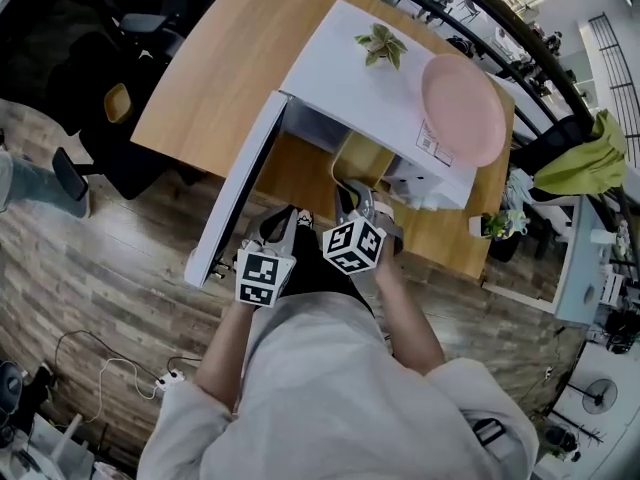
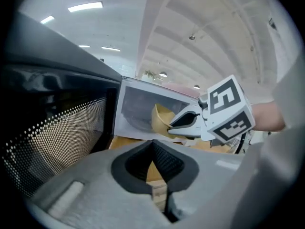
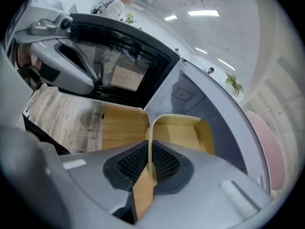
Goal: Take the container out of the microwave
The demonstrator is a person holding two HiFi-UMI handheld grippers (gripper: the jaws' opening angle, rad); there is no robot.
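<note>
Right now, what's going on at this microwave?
A person with a handheld claw in each hand is working at a white microwave oven on a wooden table. Its door stands wide open. The right claw is clamped on the side wall of a tan plastic container, which sits at the mouth of the cavity and is not yet clear of it. The left claw is shut and empty, near the door. A pink round plate lies on top of the oven.
</note>
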